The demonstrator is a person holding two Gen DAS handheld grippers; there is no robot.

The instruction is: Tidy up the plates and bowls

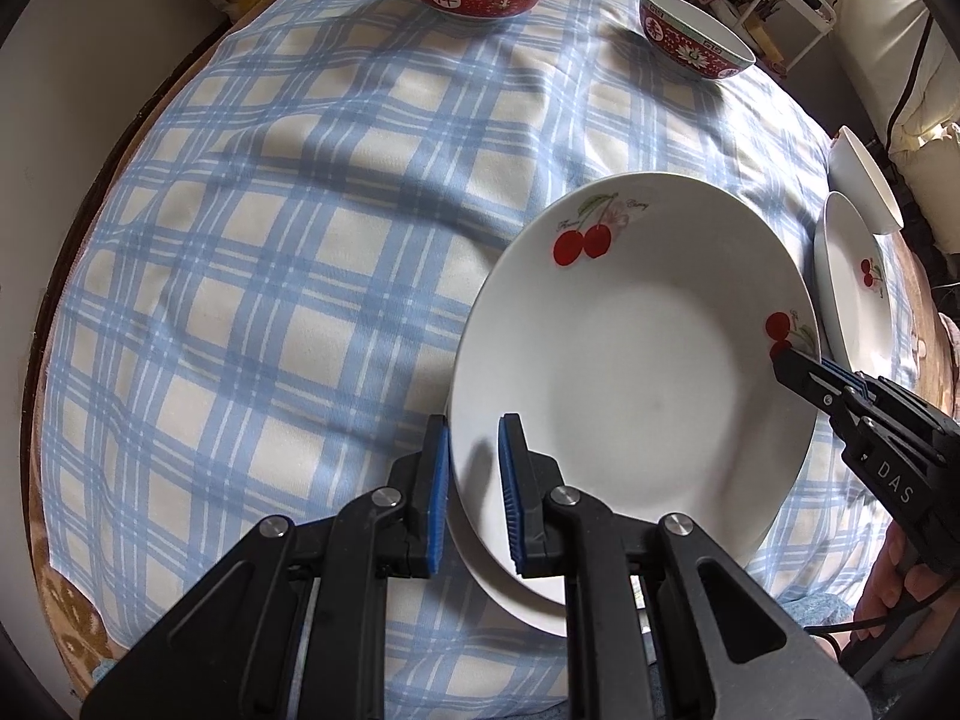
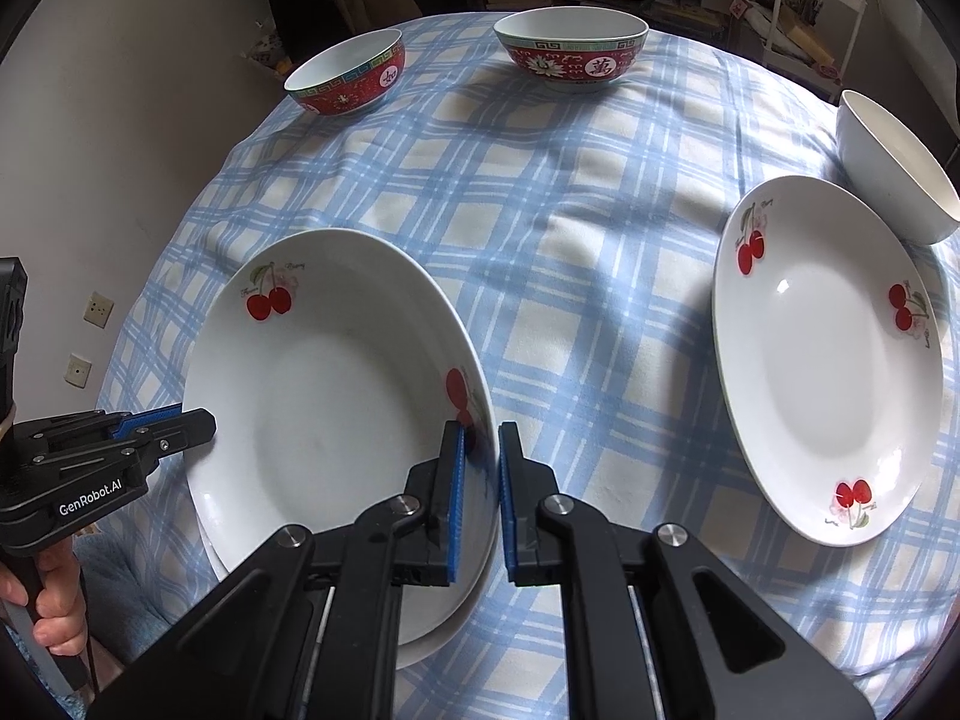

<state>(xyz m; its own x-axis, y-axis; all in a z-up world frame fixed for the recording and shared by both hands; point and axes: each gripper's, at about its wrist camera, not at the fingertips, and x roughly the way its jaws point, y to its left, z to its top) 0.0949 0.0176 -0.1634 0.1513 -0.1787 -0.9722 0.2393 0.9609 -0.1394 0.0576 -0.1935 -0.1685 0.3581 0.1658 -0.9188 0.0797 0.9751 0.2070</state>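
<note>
- I have the upper cherry plate [image 1: 630, 372] pinched at two opposite rim points, sitting on a second white plate [image 1: 510, 588] whose edge peeks out beneath it, near the bench's near edge.
- My left gripper [image 1: 474, 480] has its jaws pinching that plate's left rim, one blue pad inside, one outside.
- My right gripper [image 2: 483, 468] has its jaws pinching the opposite rim, right over a cherry print.
- Another cherry plate [image 2: 822, 360] lies flat toward the bench's right edge, well apart from the stack.
- A plain white bowl [image 2: 888, 168] stands just beyond it, at the right edge.
- Two red patterned bowls, one [image 2: 348, 78] toward the far left and one [image 2: 570, 51] at the far edge, stand apart.
- A blue checked cloth [image 2: 540, 252] covers the bench.
</note>
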